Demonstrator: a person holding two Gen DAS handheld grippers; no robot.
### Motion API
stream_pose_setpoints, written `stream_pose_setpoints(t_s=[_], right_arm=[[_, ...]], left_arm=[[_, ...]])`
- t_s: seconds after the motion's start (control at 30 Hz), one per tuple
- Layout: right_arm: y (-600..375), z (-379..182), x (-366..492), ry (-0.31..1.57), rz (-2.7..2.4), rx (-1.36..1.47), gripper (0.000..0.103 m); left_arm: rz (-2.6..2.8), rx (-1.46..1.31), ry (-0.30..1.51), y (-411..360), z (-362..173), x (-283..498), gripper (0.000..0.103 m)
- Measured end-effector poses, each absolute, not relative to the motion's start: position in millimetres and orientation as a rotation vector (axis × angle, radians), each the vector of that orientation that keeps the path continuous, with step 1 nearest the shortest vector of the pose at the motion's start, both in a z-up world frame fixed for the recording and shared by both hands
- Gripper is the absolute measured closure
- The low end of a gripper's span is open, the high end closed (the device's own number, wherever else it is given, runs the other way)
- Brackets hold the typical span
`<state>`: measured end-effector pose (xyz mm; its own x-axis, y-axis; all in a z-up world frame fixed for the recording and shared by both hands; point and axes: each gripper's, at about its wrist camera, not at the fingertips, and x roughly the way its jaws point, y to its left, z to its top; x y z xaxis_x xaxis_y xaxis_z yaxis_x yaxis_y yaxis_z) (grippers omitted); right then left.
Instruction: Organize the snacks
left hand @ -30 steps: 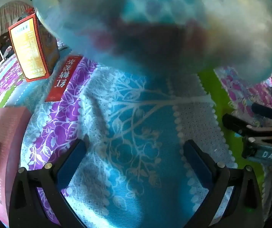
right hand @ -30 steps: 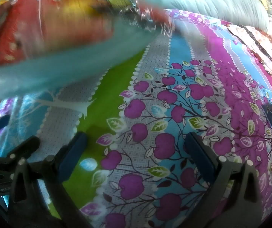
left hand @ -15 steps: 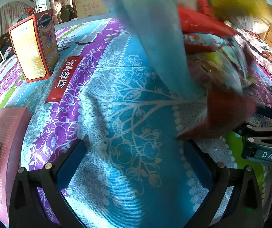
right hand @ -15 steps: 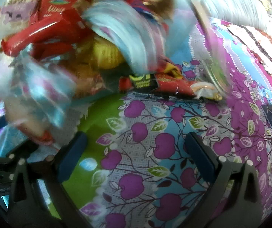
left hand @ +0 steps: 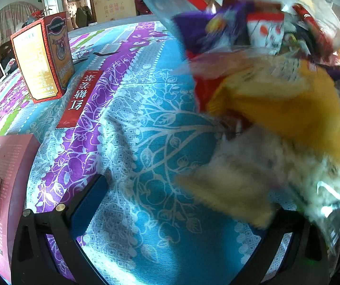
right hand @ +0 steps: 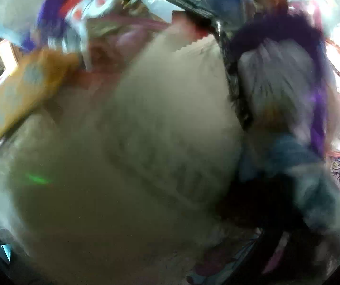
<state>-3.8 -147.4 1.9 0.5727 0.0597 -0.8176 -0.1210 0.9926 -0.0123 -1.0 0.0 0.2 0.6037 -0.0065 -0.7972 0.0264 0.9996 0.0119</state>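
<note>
the left gripper (left hand: 170, 216) sits low over the bedspread (left hand: 146, 142) with its blue-padded fingers (left hand: 86, 199) spread wide and nothing between them; the far finger is half buried under tumbling packets. the right gripper is a different story: its camera is smothered by a pale, blurred packet (right hand: 127, 147) pressed right against the lens, so from where i stand i cannot tell whether its jaws are parted or closed.

the snacks (left hand: 265, 95) are a loose heap spilling on the right side of the left view, touching the cloth near that gripper's right finger: a yellow bag (left hand: 288, 109), a pale crinkly one (left hand: 236, 190) lowest down, red and purple wrappers (left hand: 193, 30) higher up, some clear film over the lot. all of it is motion-smeared, so exact edges are hard to call.

these look like light, air-puffed foil and plastic pouches: soft, slippery, noisy, and likely to crush whatever crisp stuff is inside. i'd judge the safest hold is on a flat sealed seam or a corner, pinched gently, rather than across the puffy belly.

further out on the left, well apart from the heap, stand an upright red-and-yellow box (left hand: 41, 57), a flat red box (left hand: 79, 99) lying beside it, and a pinkish box (left hand: 6, 178) at the near edge.
</note>
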Motion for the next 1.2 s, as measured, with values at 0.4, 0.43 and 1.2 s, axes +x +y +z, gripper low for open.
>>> stream_pose_setpoints(t_s=[0.4,0.43,1.2], right_arm=[[-144.0,2.1,-6.3,0.955,0.105,-0.071,0.0],[-144.0,2.4,-6.3,0.954,0.105,-0.071,0.0],[-134.4,2.2,-3.6,0.956,0.105,-0.071,0.0]], left_arm=[[-0.019,0.025,0.923,-0.1,0.5,-1.2,0.0],[-0.019,0.025,0.924,0.0,0.5,-0.9,0.0],[-0.02,0.025,0.924,0.4,0.7,-2.2,0.0]])
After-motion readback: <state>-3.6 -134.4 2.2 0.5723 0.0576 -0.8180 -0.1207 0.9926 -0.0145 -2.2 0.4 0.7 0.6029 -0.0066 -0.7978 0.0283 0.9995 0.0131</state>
